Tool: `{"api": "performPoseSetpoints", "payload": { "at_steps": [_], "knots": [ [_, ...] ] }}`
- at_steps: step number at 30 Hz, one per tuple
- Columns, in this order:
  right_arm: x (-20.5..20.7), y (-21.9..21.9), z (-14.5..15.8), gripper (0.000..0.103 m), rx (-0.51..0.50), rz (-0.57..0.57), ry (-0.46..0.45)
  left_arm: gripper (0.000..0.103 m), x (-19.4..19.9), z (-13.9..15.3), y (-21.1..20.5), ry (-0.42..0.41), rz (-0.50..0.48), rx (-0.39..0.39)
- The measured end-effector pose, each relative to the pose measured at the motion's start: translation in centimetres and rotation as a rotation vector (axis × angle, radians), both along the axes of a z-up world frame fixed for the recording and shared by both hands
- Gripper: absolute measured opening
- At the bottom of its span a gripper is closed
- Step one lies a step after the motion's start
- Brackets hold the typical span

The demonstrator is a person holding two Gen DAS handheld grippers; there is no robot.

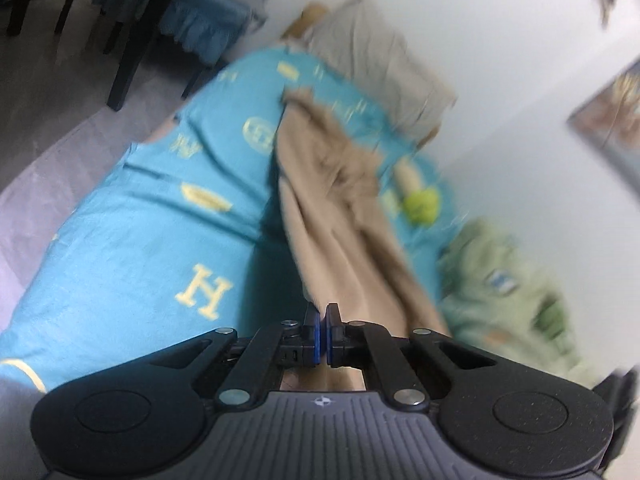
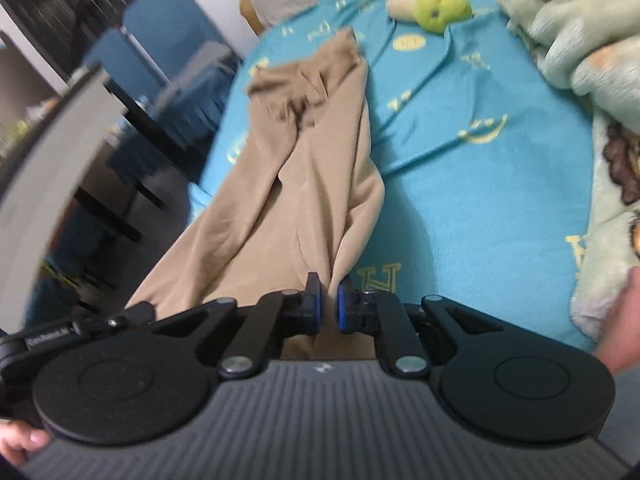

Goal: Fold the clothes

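Observation:
A tan garment, like trousers [image 1: 332, 200], lies stretched along a teal bedsheet with yellow prints [image 1: 132, 216]. My left gripper [image 1: 322, 316] is shut on the near edge of the tan cloth. In the right wrist view the same tan garment [image 2: 296, 168] runs away from me over the teal sheet [image 2: 472, 168]. My right gripper [image 2: 328, 300] is shut on its near end, with cloth pinched between the blue pads. The left gripper's body [image 2: 80, 328] shows at the left edge of that view. Both views are motion-blurred.
A green plush toy [image 2: 438, 6] and a pale green printed blanket [image 2: 580, 40] lie on the bed's far and right side. A grey pillow [image 1: 372, 56] sits at the head. Dark chairs with blue covers [image 1: 192, 16] stand beside the bed. A hand [image 2: 624, 320] is at the right.

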State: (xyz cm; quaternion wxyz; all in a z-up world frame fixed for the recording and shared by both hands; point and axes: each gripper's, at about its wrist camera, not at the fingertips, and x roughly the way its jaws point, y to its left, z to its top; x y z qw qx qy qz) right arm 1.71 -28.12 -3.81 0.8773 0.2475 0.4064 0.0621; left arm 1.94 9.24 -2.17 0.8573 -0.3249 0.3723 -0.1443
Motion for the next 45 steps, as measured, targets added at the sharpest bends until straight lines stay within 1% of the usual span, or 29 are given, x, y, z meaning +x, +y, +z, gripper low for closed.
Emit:
{"api": "performPoseSetpoints", "payload": {
  "at_steps": [2, 5, 8, 11, 14, 17, 20, 23, 26, 29, 32, 35, 38, 40, 42, 45],
  "knots": [
    [-1.0, -0.6, 1.4, 0.011, 0.030, 0.001, -0.030, 0.002, -1.2, 1.9, 0.0, -0.045, 0.014, -0.033],
    [-3.6, -1.4, 3.8, 0.011, 0.050, 0.018, -0.090, 0.002, -4.1, 4.3, 0.0, -0.101, 0.010, -0.033],
    [-6.7, -2.2, 5.5, 0.011, 0.084, 0.030, -0.143, 0.002, -8.2, 6.2, 0.2, -0.152, 0.001, -0.037],
    [-9.7, -3.0, 6.6, 0.011, 0.123, 0.037, -0.184, 0.002, -11.4, 7.5, 0.5, -0.199, -0.013, -0.036],
    [-10.5, -3.3, 7.0, 0.011, 0.158, 0.035, -0.187, 0.002, -11.9, 8.1, 0.7, -0.209, -0.012, -0.036],
    [-9.0, -2.6, 7.3, 0.011, 0.113, 0.040, -0.197, 0.002, -10.0, 8.6, 0.3, -0.217, -0.013, -0.003],
    [-6.4, -2.1, 7.3, 0.011, 0.091, 0.039, -0.184, 0.002, -6.7, 8.9, -0.4, -0.212, -0.018, 0.064],
    [-2.5, -2.0, 7.1, 0.011, 0.054, 0.034, -0.178, 0.003, -2.6, 8.7, -1.7, -0.209, -0.026, 0.142],
    [1.7, -1.9, 6.4, 0.011, 0.029, 0.021, -0.170, 0.003, 2.1, 7.5, -3.0, -0.203, -0.025, 0.218],
    [5.8, -1.6, 4.6, 0.011, 0.010, 0.006, -0.143, 0.003, 6.8, 5.3, -3.9, -0.181, -0.019, 0.276],
    [9.9, -1.3, 2.6, 0.011, -0.012, -0.009, -0.114, 0.003, 10.9, 2.4, -4.5, -0.171, -0.027, 0.349],
    [13.2, -0.5, -0.1, 0.011, -0.048, -0.007, -0.077, 0.003, 14.6, -0.8, -5.2, -0.140, -0.038, 0.420],
    [15.7, 0.2, -3.0, 0.012, -0.094, 0.002, -0.046, 0.003, 17.2, -3.7, -5.9, -0.120, -0.057, 0.469],
    [16.8, 0.7, -4.7, 0.012, -0.148, 0.012, -0.041, 0.003, 18.7, -5.5, -6.4, -0.098, -0.065, 0.503],
    [17.6, 1.0, -5.7, 0.012, -0.166, 0.018, -0.022, 0.003, 19.7, -7.2, -6.7, -0.076, -0.076, 0.536],
    [18.3, 1.3, -6.4, 0.013, -0.180, 0.025, -0.009, 0.004, 20.4, -9.0, -6.8, -0.046, -0.090, 0.553]
  ]
}}
